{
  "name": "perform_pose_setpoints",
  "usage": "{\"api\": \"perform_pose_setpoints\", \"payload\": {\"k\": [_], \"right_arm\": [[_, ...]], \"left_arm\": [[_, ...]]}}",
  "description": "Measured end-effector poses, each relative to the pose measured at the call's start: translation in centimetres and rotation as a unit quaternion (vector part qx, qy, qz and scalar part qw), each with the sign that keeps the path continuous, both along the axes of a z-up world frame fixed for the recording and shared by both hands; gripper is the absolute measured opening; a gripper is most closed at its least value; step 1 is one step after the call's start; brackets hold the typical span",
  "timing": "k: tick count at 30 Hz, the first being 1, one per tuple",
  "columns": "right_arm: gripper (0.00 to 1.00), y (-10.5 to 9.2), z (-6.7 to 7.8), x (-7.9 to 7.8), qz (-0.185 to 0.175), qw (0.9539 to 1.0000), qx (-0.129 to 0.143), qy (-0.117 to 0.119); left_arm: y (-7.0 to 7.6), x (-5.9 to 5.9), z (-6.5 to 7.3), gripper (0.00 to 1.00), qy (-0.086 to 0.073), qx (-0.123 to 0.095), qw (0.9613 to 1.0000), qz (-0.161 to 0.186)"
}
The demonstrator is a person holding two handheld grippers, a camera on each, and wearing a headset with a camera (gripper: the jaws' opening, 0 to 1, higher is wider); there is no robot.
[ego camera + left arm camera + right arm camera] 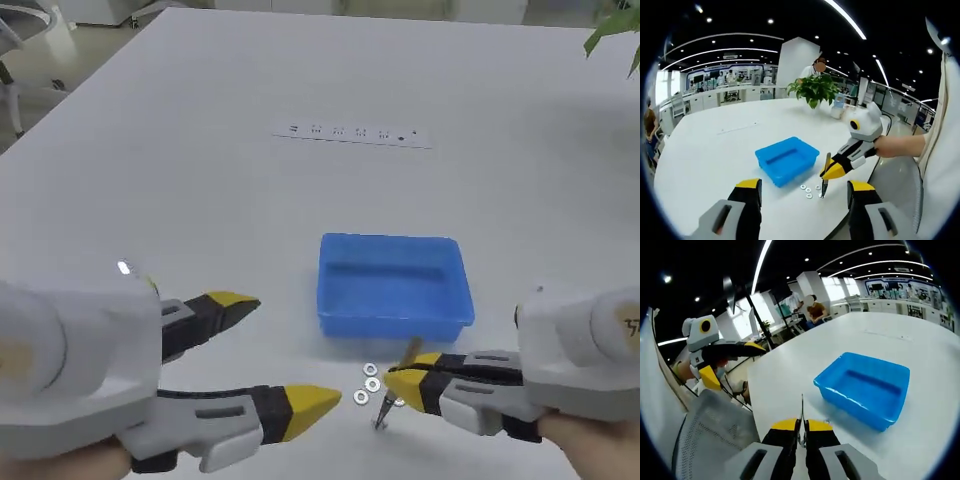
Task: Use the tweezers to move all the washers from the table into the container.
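1. Right gripper (397, 379) and left gripper (295, 350): hover low over a white table (200, 180); power strip (352, 134) well beyond, potted plant (815, 89) at the far edge.
2. Right: pinches narrow on tweezers (384, 412), tip slanting down close to the tabletop. Left: gapes wide, empty.
3. Washers (373, 384): lie clustered on the table just beside the tweezers' tip, near the front wall of the blue container (395, 322), between both grippers.
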State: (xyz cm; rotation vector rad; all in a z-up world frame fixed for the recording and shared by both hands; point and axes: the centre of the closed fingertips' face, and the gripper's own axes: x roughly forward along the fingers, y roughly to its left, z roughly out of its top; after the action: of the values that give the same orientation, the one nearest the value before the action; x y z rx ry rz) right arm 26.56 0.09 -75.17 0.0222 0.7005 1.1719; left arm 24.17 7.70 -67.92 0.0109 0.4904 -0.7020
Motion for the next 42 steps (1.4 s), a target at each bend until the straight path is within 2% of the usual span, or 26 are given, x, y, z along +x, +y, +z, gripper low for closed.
{"api": "perform_pose_setpoints", "payload": {"k": [1,3,6,10,15,21,25,30,32,34,38,42], "right_arm": [[0.01,-0.1,0.3,0.1,-0.001,1.0,0.002,-0.001],[0.01,-0.3,1.0,0.5,-0.007,0.9999,0.006,-0.007],[0.01,-0.6,2.3,1.3,-0.017,0.9996,0.015,-0.019],[0.01,-1.0,3.6,2.4,-0.027,0.9989,0.022,-0.031],[0.01,-1.5,4.9,3.7,-0.036,0.9979,0.025,-0.048],[0.01,-2.1,6.6,5.5,-0.059,0.9953,0.042,-0.065],[0.01,-2.5,7.5,7.0,-0.08,0.9926,0.054,-0.074],[0.01,-3.3,7.5,9.2,-0.111,0.9887,0.045,-0.09],[0.01,-4.0,6.9,10.4,-0.129,0.9854,0.018,-0.109],[0.01,-3.8,6.4,10.8,-0.128,0.986,0.013,-0.106],[0.01,-3.7,4.9,11.6,-0.122,0.9849,-0.02,-0.121],[0.01,-3.6,3.4,12.1,-0.116,0.9849,-0.038,-0.123]], "left_arm": [[-0.1,0.1,0.6,0.77,-0.01,-0.014,0.9998,0.006],[-0.1,0.1,0.9,0.82,-0.014,-0.022,0.9996,0.012],[0.0,0.0,1.0,0.85,-0.022,-0.019,0.9994,0.019],[-0.3,0.2,1.1,0.88,-0.024,-0.032,0.9989,0.027],[-0.6,0.6,1.7,0.98,-0.037,-0.037,0.9982,0.032],[-0.5,1.0,2.3,0.99,-0.044,-0.049,0.9971,0.039],[-0.3,1.0,2.2,0.99,-0.044,-0.043,0.9974,0.039],[0.2,0.9,2.2,0.99,-0.046,-0.04,0.9972,0.044],[0.3,0.9,2.3,0.99,-0.046,-0.041,0.997,0.047],[0.6,0.9,2.2,0.99,-0.044,-0.038,0.9971,0.049],[0.8,0.8,2.0,0.99,-0.043,-0.029,0.9974,0.05],[0.9,0.7,2.0,0.99,-0.04,-0.034,0.9973,0.051]]}}
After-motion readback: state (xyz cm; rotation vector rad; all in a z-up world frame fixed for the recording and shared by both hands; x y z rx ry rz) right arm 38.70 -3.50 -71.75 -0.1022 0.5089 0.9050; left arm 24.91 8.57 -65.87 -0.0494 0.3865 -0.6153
